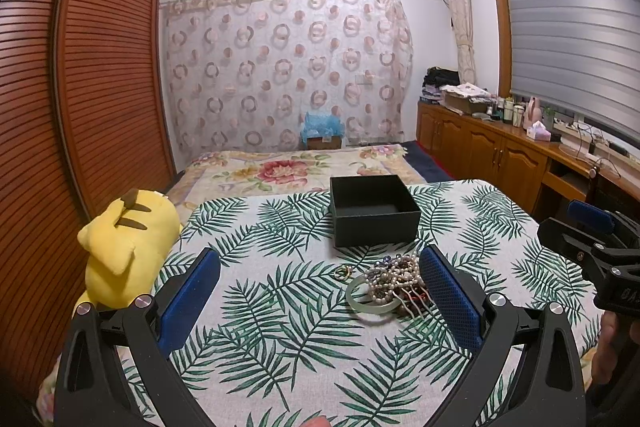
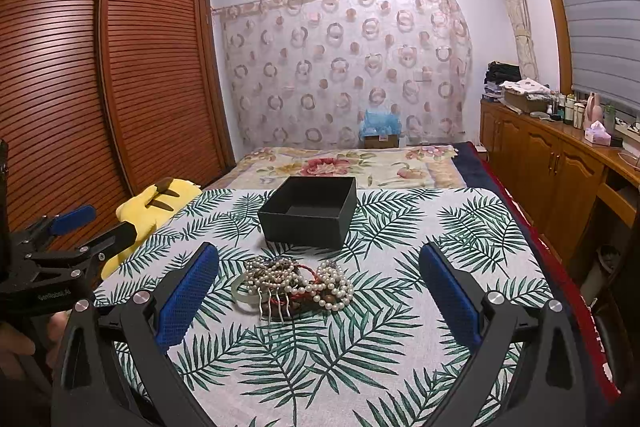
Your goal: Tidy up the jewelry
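Note:
A pile of jewelry (image 1: 394, 277) lies on the leaf-print cloth (image 1: 280, 307): pearl strands, a pale green bangle (image 1: 372, 301), a small gold ring (image 1: 343, 271), red cord and a hair comb (image 2: 276, 305). An open, empty black box (image 1: 374, 209) stands just behind the pile. The pile (image 2: 298, 283) and the box (image 2: 310, 211) also show in the right wrist view. My left gripper (image 1: 320, 299) is open and empty, just short of the pile. My right gripper (image 2: 320, 291) is open and empty, with the pile between its fingers' line and a little ahead.
A yellow plush toy (image 1: 124, 239) lies at the table's left edge. A bed with a floral blanket (image 1: 292, 167) stands behind the table. A wooden wardrobe (image 1: 80, 87) is on the left and a cluttered wooden cabinet (image 1: 500, 143) on the right.

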The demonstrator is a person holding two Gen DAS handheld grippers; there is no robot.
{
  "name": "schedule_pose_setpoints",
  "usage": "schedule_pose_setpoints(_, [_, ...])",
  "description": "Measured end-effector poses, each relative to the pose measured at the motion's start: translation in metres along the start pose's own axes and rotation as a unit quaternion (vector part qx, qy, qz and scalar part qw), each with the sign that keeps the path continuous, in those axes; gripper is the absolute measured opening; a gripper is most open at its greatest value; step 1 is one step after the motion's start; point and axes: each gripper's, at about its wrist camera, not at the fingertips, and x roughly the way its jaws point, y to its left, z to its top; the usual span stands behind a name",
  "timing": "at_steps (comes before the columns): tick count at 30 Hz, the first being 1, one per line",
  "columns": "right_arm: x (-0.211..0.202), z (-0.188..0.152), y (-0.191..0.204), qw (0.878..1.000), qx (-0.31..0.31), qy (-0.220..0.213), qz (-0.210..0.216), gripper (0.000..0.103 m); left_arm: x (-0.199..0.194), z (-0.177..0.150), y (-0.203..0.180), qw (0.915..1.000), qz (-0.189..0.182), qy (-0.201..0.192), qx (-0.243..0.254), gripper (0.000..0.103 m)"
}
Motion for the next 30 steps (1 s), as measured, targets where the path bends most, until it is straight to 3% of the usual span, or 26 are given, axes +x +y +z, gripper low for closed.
schedule_pose_setpoints(21, [0.002,-0.001,-0.002,1.0,-0.001,0.004,0.006,0.101,0.001,-0.002,-0.004,1.0,-0.002,0.002,0.001,0.097])
schedule_pose_setpoints(30, [0.011,-0.003,0.002,1.0,-0.008,0.018,0.005,0.101,0.014,-0.009,0.0,0.9997,-0.006,0.023,0.0,0.097])
